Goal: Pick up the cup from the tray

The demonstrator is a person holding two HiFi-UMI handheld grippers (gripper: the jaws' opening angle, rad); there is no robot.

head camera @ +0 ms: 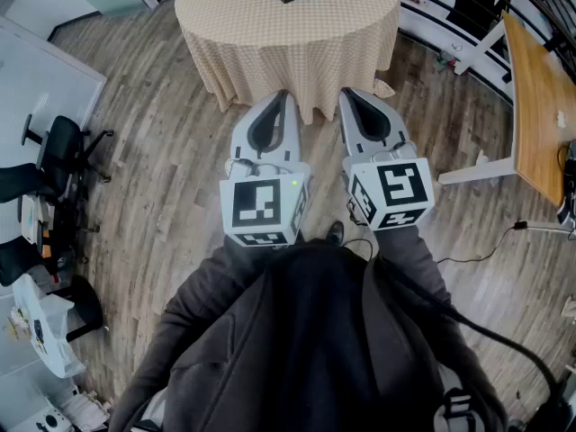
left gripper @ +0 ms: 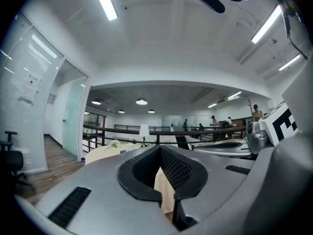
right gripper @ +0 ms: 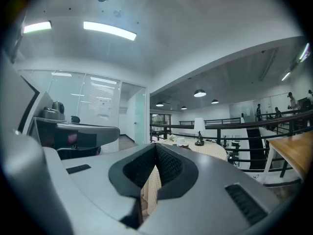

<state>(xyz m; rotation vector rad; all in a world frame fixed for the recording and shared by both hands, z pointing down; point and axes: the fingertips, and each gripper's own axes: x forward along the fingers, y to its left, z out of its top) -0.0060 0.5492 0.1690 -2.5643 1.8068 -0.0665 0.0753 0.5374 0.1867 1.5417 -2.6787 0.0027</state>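
Pale grey, teardrop-shaped left gripper (head camera: 281, 97) and right gripper (head camera: 348, 94), black textured fingers (left gripper: 177, 169), each carrying a white cube (head camera: 261, 207) with black square markers. Dark grey sleeves (head camera: 209, 288); black cable (head camera: 471, 328).

No text can be read in any view.
The left cube (head camera: 261, 207) on the left gripper (head camera: 281, 97) and the right cube (head camera: 393, 192) on the right gripper (head camera: 347, 94) bear only black-and-white square markers, with no letters or numbers. The wall sheets (left gripper: 30, 83) in the left gripper view and the glass sheet (right gripper: 103, 105) in the right gripper view carry print too small to read.
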